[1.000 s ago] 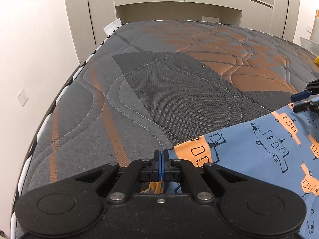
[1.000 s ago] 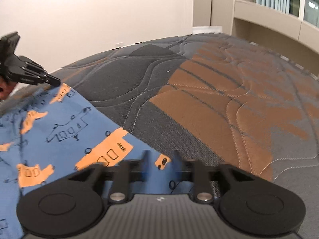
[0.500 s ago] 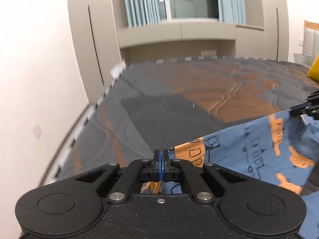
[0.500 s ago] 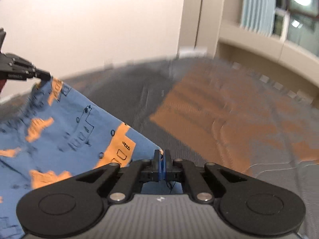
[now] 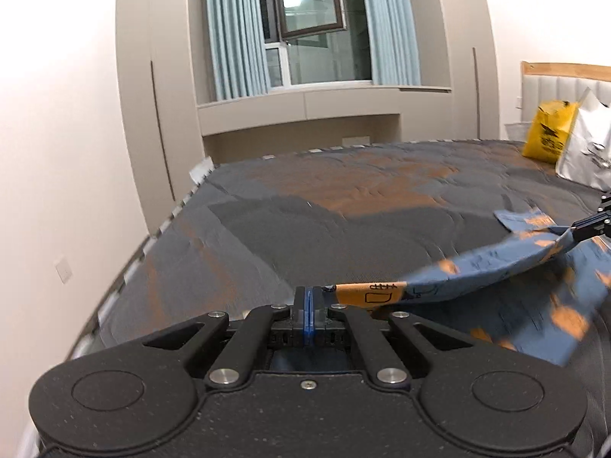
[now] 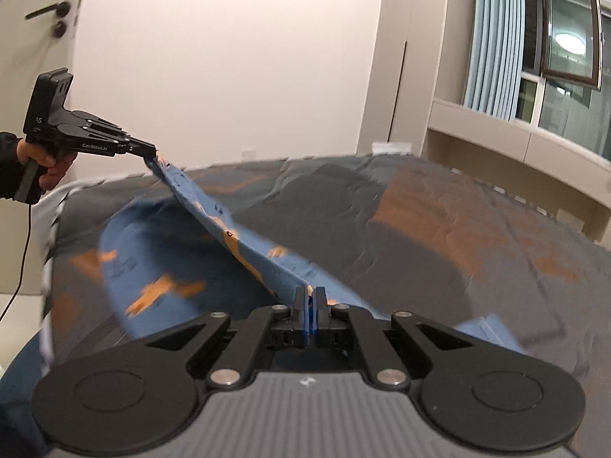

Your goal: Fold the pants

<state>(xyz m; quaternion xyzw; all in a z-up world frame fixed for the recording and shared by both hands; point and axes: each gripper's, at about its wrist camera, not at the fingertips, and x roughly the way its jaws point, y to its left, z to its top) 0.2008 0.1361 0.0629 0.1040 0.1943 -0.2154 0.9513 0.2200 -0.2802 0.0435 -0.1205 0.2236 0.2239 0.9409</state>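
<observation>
The blue pants [image 5: 477,267] with orange vehicle prints hang stretched above the grey and orange mattress [image 5: 305,213]. My left gripper [image 5: 309,297] is shut on one corner of their edge. The edge runs taut to the right, where my right gripper [image 5: 573,231] pinches the other corner. In the right wrist view my right gripper [image 6: 309,297] is shut on the pants [image 6: 214,221], and the left gripper [image 6: 151,152], held in a hand [image 6: 46,168], pulls the far corner up at the left. The rest of the cloth sags to the mattress [image 6: 439,236], blurred.
A yellow bag [image 5: 548,135] and a white bag [image 5: 584,149] lie at the mattress's far right by a headboard [image 5: 561,84]. Cabinets and a curtained window [image 5: 309,26] stand beyond the bed. A door [image 6: 34,38] and a dangling cable [image 6: 23,252] are at the left.
The right gripper closed on the pants' edge. Both grippers lifted and carried the edge off the mattress across the bed; the cloth, flat before, now hangs between them.
</observation>
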